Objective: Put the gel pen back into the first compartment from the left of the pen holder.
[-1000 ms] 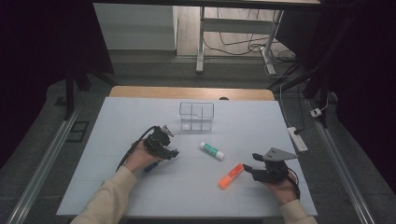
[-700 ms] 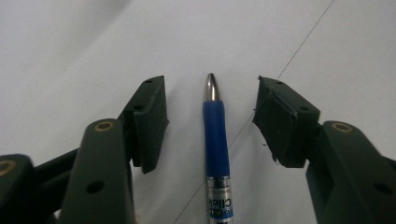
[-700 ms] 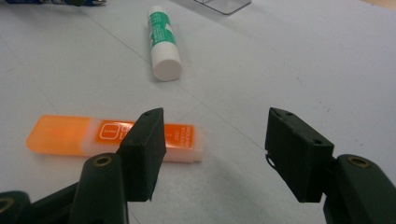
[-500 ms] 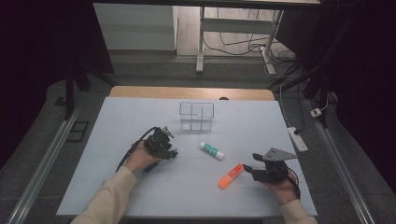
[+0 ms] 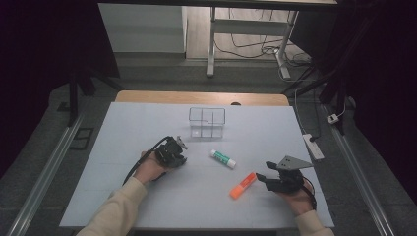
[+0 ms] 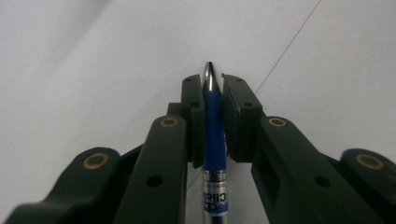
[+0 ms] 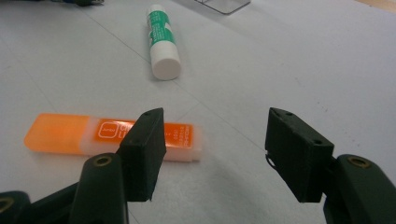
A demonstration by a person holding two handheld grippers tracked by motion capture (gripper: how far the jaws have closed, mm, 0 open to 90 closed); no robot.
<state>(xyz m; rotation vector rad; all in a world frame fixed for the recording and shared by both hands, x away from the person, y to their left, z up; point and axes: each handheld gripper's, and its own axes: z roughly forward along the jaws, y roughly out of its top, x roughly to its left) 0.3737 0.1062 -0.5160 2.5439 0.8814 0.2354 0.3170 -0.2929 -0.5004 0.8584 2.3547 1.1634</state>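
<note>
On the left of the worktop (image 5: 123,196), the left gripper (image 5: 181,145) sits in the person's left hand (image 5: 150,168), a little nearer than the clear plastic organizer (image 5: 207,122) and to its left. Its jaws have just been closing and now clamp a blue ballpoint pen (image 6: 213,135) between them. In the left gripper view the pen runs lengthwise along the jaws, its silver tip poking just past their ends, above the pale worktop. On the white part of the barrel, near the bottom edge, the letters "Clic" can be read; the rest is cut off or too blurred to tell.

Near the middle lies a green-and-white glue stick (image 5: 223,159), its label too small to read.

To its right and nearer, an orange highlighter (image 5: 243,185) lies flat. Its white label print is illegible.

At the right, the right gripper (image 5: 263,177) holds its jaws apart with nothing between them; the highlighter lies just beyond the left jaw in the right gripper view, not touching it.
</note>
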